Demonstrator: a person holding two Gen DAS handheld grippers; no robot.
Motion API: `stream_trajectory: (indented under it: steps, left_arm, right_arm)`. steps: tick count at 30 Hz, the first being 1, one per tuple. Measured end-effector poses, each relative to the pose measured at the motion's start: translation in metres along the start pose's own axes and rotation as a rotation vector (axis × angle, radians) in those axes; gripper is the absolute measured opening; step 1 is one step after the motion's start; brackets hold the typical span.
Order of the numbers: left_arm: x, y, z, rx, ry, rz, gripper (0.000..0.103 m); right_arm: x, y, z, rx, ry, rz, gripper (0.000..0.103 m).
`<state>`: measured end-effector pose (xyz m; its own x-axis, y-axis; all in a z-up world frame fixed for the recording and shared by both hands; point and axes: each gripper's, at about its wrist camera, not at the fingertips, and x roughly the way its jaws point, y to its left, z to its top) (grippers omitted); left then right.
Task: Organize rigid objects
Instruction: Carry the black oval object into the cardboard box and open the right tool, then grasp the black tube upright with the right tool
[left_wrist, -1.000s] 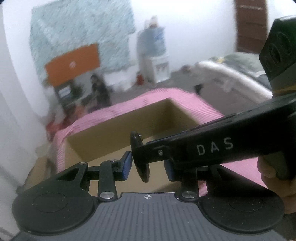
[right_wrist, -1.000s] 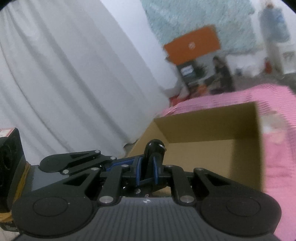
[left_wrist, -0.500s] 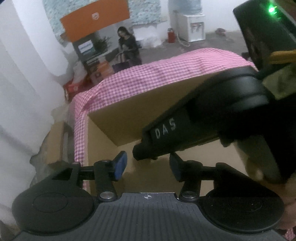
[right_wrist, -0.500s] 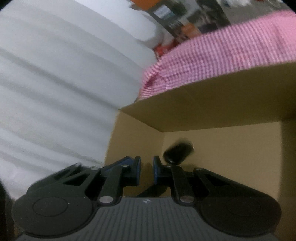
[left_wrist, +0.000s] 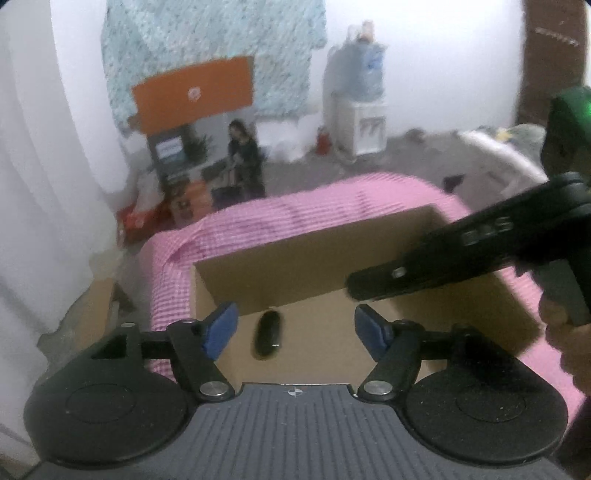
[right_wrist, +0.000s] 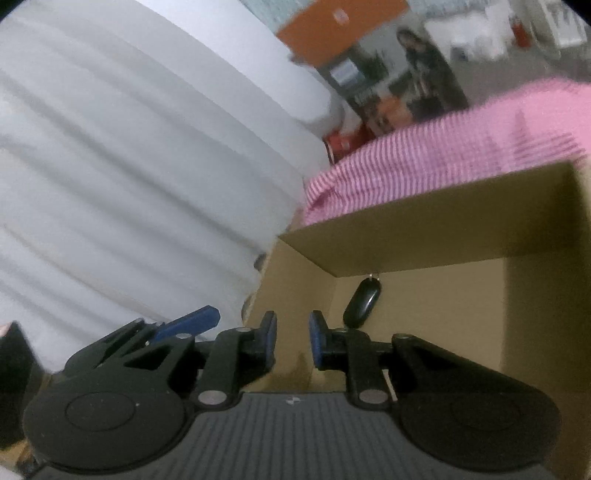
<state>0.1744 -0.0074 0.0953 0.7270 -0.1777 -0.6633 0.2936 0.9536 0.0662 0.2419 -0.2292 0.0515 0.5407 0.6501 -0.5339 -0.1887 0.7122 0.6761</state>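
The black key fob (left_wrist: 267, 333) now lies on the floor of the cardboard box (left_wrist: 295, 266), no longer in my right tongs (right_wrist: 292, 338), whose jaws have parted, empty. My left tongs (left_wrist: 295, 328) gape wider than before, holding nothing.

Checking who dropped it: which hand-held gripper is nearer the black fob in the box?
Right hand-held gripper: black fob lies just past its fingertips. Left hand-held gripper hovers higher above it.
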Motion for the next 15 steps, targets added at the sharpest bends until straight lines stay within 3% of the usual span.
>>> stream_trajectory:
  steps: [2, 3, 5, 9, 15]
  left_arm:
    - [-0.015, -0.005, -0.005, -0.012, -0.035, -0.054, 0.076]
    - [-0.024, -0.008, -0.010, -0.020, -0.056, -0.089, 0.078]
    - [-0.040, -0.017, -0.020, -0.034, -0.098, -0.159, 0.086]
    - [-0.052, -0.039, -0.043, -0.014, -0.141, -0.239, 0.092]
    - [-0.030, -0.087, -0.081, 0.064, -0.051, -0.339, 0.092]
  right_arm:
    - [-0.030, 0.006, -0.013, -0.020, -0.049, -0.006, 0.043]
    - [-0.045, 0.009, -0.021, -0.032, -0.076, -0.011, 0.056]
    - [-0.076, 0.014, -0.038, -0.058, -0.134, -0.032, 0.058]
    - [-0.128, 0.014, -0.085, -0.082, -0.203, -0.064, 0.058]
    - [-0.170, -0.022, -0.152, 0.009, -0.235, -0.144, 0.058]
